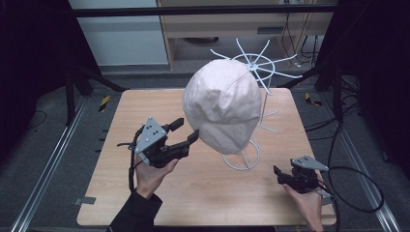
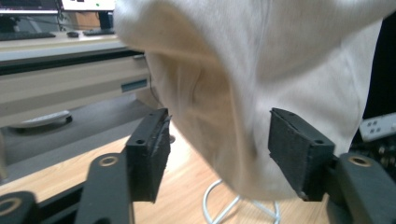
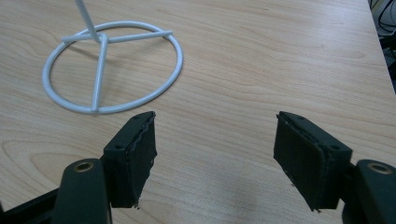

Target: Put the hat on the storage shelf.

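Note:
A pale pink cloth hat (image 1: 223, 104) hangs over a white wire stand (image 1: 241, 157) in the middle of the wooden table (image 1: 145, 203). My left gripper (image 1: 185, 130) is open, raised just left of the hat, its jaws pointing at the lower brim. In the left gripper view the hat's cloth (image 2: 261, 84) hangs close ahead of the gripper (image 2: 219, 154), between the spread jaws but untouched. My right gripper (image 1: 278, 174) rests low at the table's front right, open, with nothing in it. In the right gripper view the gripper (image 3: 215, 154) faces the stand's ring base (image 3: 112, 65).
A second white wire rack top (image 1: 258, 63) spreads its spokes behind the hat. Cables (image 1: 358, 188) trail off the table's right side. Black frame legs (image 1: 77, 82) stand at the back left, and a desk (image 2: 60, 70) lies beyond.

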